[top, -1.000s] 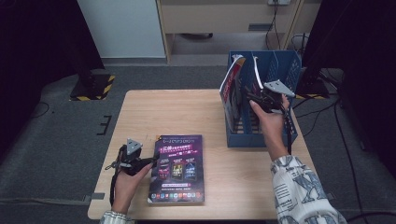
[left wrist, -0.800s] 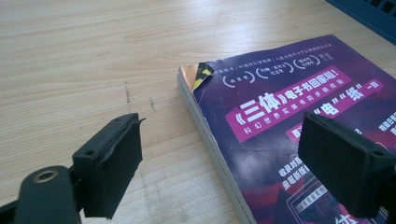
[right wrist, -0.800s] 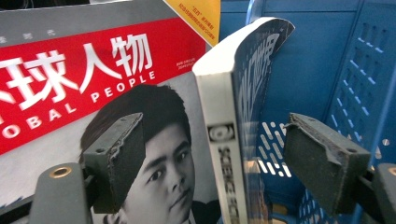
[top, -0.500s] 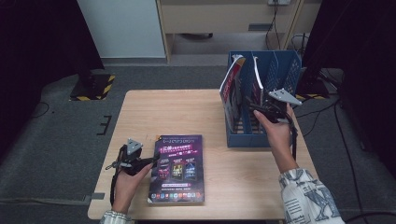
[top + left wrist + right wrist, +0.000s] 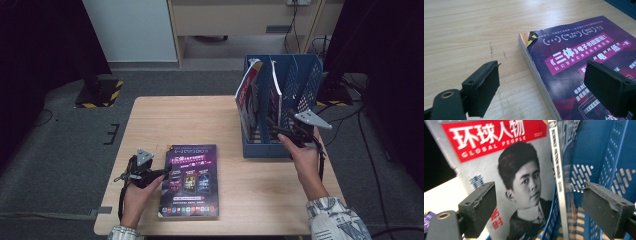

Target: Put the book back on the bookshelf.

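A purple book (image 5: 191,181) lies flat on the desk (image 5: 200,120), near the front edge and left of the middle, cover up with its printed title facing away from the person. In the left gripper view the book's (image 5: 579,65) near corner is bent up a little, showing an orange underside, and the spine edge runs between the two black pads.

The left gripper (image 5: 161,173) sits low at the book's left edge, held in the person's left hand (image 5: 137,192). Its jaws stand wide apart, one pad over bare wood and the other above the cover; neither pad presses on the book, so it holds nothing.

At the desk's right side, toward the back edge, stands a blue file rack (image 5: 305,85) with perforated dividers. A magazine (image 5: 246,100) with a red title band leans upright in its leftmost slot, and a thinner one stands in the next slot. In the right gripper view the magazine (image 5: 499,170) shows a black-and-white portrait on its cover, with the second magazine's spine (image 5: 557,170) just beside it.

The right gripper (image 5: 276,129) is at the front of the rack, held in the right hand (image 5: 305,157). Its jaws have just been opening and are now wide, with nothing between the pads; the magazines lie beyond them, apart.
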`<state>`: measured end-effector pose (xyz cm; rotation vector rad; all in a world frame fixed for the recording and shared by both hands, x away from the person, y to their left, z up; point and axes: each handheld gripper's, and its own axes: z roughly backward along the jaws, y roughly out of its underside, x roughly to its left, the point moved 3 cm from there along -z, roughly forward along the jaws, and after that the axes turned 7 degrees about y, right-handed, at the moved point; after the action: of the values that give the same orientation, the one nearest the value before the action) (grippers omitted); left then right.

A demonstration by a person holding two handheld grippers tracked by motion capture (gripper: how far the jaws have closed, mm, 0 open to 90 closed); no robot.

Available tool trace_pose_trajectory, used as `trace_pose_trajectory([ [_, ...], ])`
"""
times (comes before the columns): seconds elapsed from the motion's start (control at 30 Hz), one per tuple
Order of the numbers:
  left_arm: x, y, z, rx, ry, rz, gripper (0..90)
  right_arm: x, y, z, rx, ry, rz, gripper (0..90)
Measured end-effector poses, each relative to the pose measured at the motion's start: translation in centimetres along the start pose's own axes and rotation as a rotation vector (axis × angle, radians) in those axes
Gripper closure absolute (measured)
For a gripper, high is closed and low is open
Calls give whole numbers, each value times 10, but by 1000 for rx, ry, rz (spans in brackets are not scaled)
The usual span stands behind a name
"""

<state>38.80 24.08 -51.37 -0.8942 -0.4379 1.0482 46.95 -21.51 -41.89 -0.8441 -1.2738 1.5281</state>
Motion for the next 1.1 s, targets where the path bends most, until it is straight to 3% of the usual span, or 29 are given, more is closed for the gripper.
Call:
trace_pose_trajectory([
  [0.37,-4,0,-1,0,6,-2,125,9,22,27,-12,-38,-25,124],
  [0.6,-5,-1,0,-4,16,1,133,18,32,39,1,-29,3,132],
  [0.73,-10,-1,1,-5,35,-13,181,27,39,39,16,-37,31,197],
  [0.93,-15,0,-1,8,64,-15,279,48,47,46,14,-86,84,366],
  [1.0,-15,0,-2,10,80,-7,323,57,52,45,25,-112,108,406],
  [1.1,-15,2,-6,24,67,-14,379,74,61,42,58,-166,170,473],
])
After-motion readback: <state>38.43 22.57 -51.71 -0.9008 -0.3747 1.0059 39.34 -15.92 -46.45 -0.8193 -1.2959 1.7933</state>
